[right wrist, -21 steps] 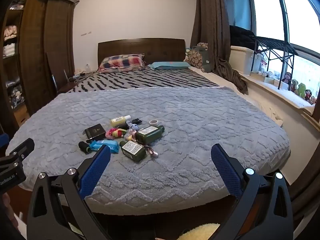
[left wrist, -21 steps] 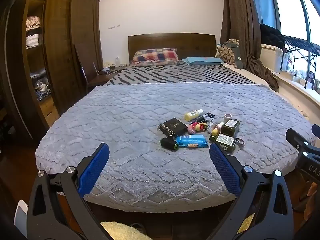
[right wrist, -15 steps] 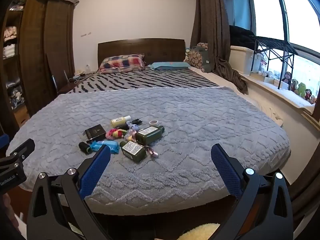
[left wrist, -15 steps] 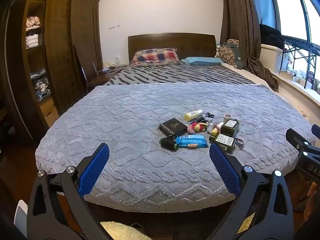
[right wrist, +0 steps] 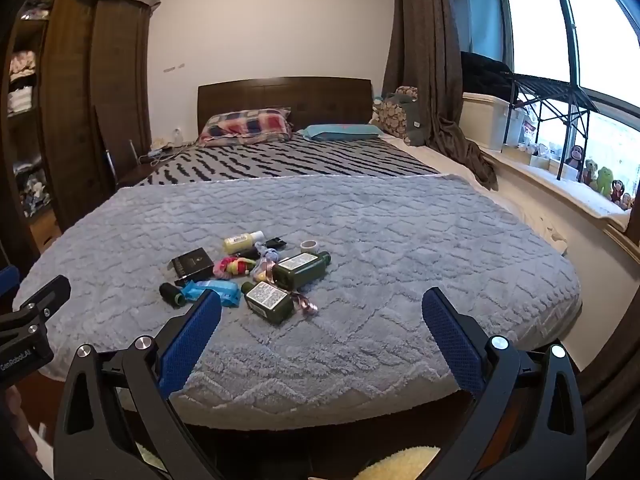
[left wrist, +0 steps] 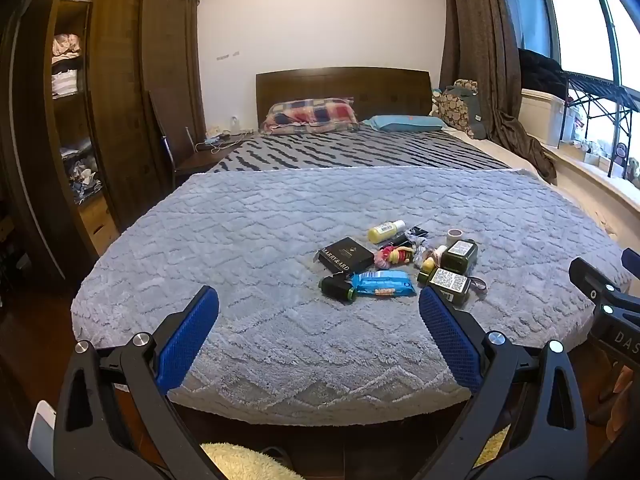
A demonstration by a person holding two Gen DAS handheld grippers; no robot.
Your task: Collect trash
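Observation:
A small heap of items lies on the grey quilted blanket [left wrist: 260, 240] near the foot of the bed. It holds a black box [left wrist: 345, 260], a blue wrapper [left wrist: 382, 283], two dark green bottles [left wrist: 448, 284] [left wrist: 460, 255], a yellow bottle [left wrist: 386, 231], a small dark bottle [left wrist: 337, 289], a tape roll [left wrist: 455, 234] and a colourful bundle [left wrist: 394, 257]. The right wrist view shows the same heap: green bottles [right wrist: 268, 302] [right wrist: 302, 268], blue wrapper [right wrist: 216, 292], black box [right wrist: 192, 266]. My left gripper [left wrist: 319, 330] and right gripper [right wrist: 322, 330] hover short of the bed's foot, both open and empty.
A dark wooden wardrobe [left wrist: 120, 120] with open shelves stands at the left. Pillows [left wrist: 310, 115] lie by the headboard. Brown curtains [right wrist: 424, 60] and a window sill with boxes and toys [right wrist: 600, 184] run along the right. Something fluffy and yellow [left wrist: 240, 462] lies on the floor below.

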